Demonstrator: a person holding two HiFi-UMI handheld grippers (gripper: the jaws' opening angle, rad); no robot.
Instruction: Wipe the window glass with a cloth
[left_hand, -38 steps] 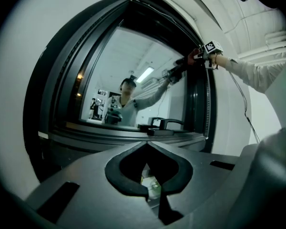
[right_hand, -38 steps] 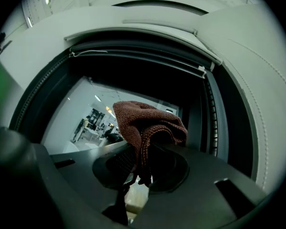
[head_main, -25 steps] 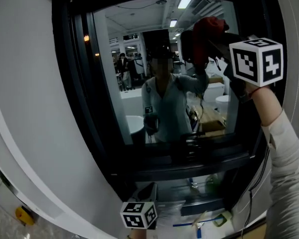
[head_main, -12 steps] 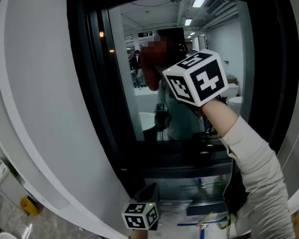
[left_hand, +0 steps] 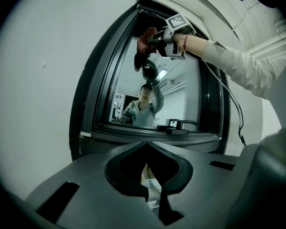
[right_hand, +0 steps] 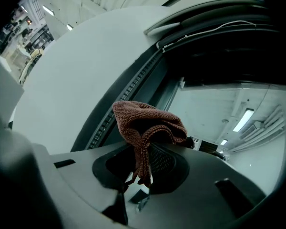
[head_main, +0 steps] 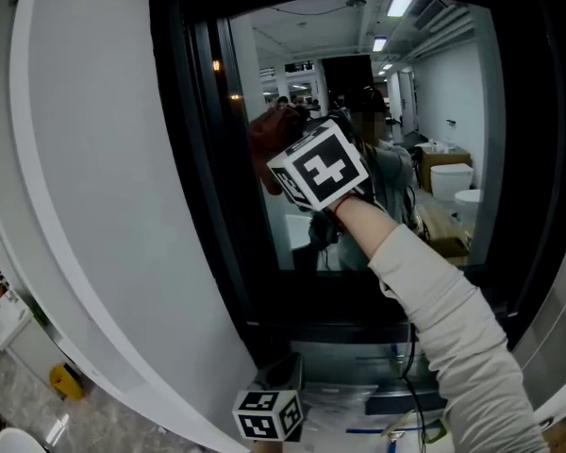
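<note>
The red-brown cloth point(head_main: 267, 145) is pressed to the left part of the dark, mirror-like window glass point(head_main: 434, 111), close to the black frame point(head_main: 203, 159). My right gripper point(head_main: 285, 160) is shut on it, and its marker cube hides the jaws in the head view. In the right gripper view the cloth point(right_hand: 148, 123) bunches out between the shut jaws of the right gripper point(right_hand: 143, 151), with the glass point(right_hand: 219, 109) beyond. My left gripper point(head_main: 267, 413) hangs low below the sill. In its own view the left gripper point(left_hand: 147, 168) is shut on nothing, and the cloth point(left_hand: 144, 38) shows high on the glass point(left_hand: 181, 99).
A curved white wall point(head_main: 94, 177) runs left of the window. A black window handle point(left_hand: 181, 125) lies along the bottom frame. A cable point(head_main: 410, 347) hangs under my right sleeve. Small items lie below the sill, and a yellow object point(head_main: 64, 379) sits on the floor at lower left.
My right gripper has carried the cloth across the glass from the upper right to the left side and slightly lower. The left gripper has stayed low.
</note>
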